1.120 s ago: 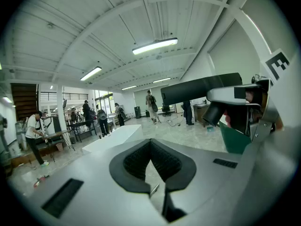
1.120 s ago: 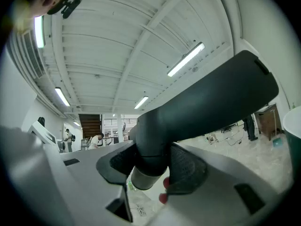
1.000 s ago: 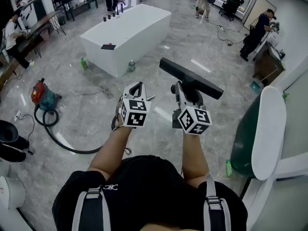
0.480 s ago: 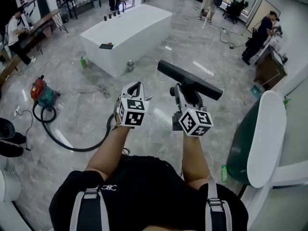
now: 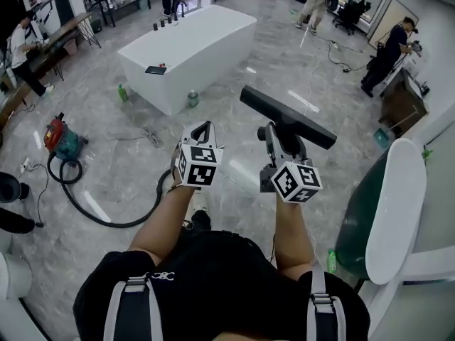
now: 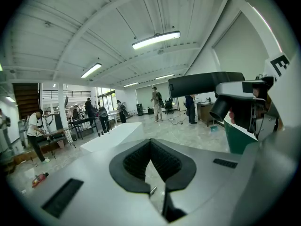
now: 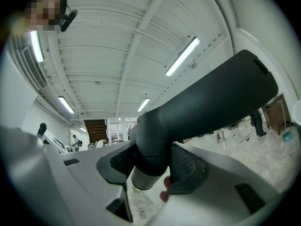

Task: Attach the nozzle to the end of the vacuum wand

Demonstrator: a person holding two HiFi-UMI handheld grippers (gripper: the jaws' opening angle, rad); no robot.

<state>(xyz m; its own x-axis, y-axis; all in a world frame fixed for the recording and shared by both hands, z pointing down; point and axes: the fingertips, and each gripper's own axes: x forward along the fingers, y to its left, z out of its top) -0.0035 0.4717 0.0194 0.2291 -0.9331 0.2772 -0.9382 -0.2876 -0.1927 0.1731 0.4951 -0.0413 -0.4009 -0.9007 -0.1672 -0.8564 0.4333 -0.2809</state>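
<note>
Head view, centre: left gripper (image 5: pixel 202 126) has its jaws closed together with nothing between them. Just right of it, right gripper (image 5: pixel 279 131) clamps the neck of the black nozzle (image 5: pixel 287 116), whose bar slants across mid-frame. At lower left a hose (image 5: pixel 99 215) curls to what looks like a red vacuum (image 5: pixel 60 139). A white table (image 5: pixel 192 45) stands upper centre.

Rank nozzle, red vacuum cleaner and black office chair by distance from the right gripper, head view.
1. nozzle, held in the right gripper.
2. red vacuum cleaner, floor at left.
3. black office chair, far back right.
</note>
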